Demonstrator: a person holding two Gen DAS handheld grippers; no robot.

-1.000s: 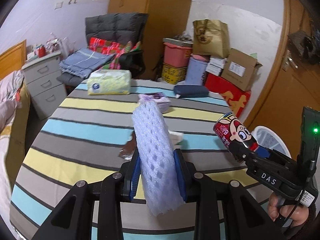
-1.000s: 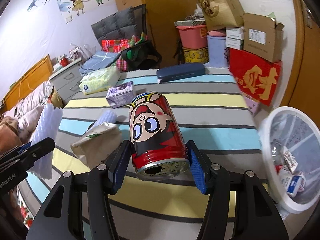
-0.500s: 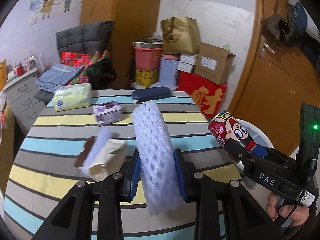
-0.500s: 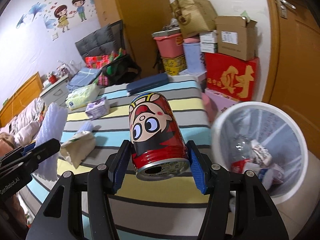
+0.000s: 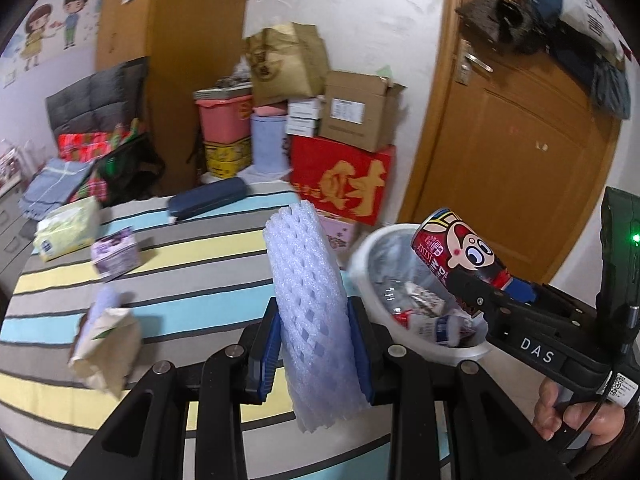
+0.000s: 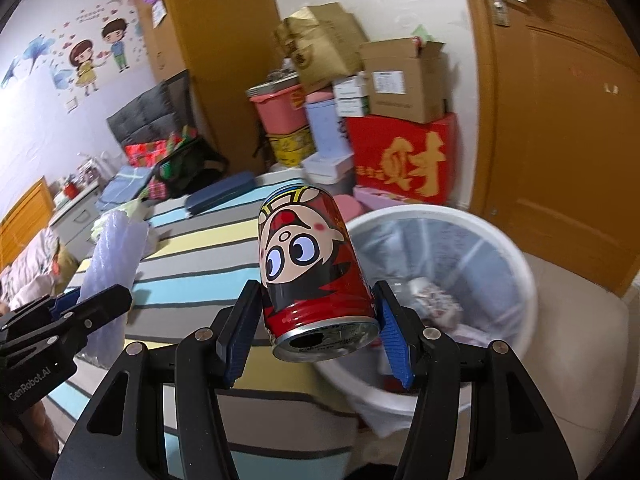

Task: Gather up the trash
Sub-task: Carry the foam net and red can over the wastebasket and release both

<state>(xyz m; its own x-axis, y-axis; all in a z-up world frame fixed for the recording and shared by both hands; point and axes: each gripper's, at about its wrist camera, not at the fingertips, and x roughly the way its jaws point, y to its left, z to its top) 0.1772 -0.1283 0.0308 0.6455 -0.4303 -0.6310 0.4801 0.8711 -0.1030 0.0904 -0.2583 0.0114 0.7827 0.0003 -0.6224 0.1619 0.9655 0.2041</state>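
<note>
Your right gripper clamps the can, left gripper clamps foam; release squarely over the bin at 2 o'clock.

1. The red can, printed with a cartoon face, lies tilted with its opened end toward the right wrist camera, clamped between blue pads above the bin's near rim.
2. The white foam net sleeve stands nearly upright, pinched at mid-height.
3. The white bin beside the striped desk holds wrappers and a crushed bottle.
4. A crumpled beige paper bag lies on the desk.
</note>
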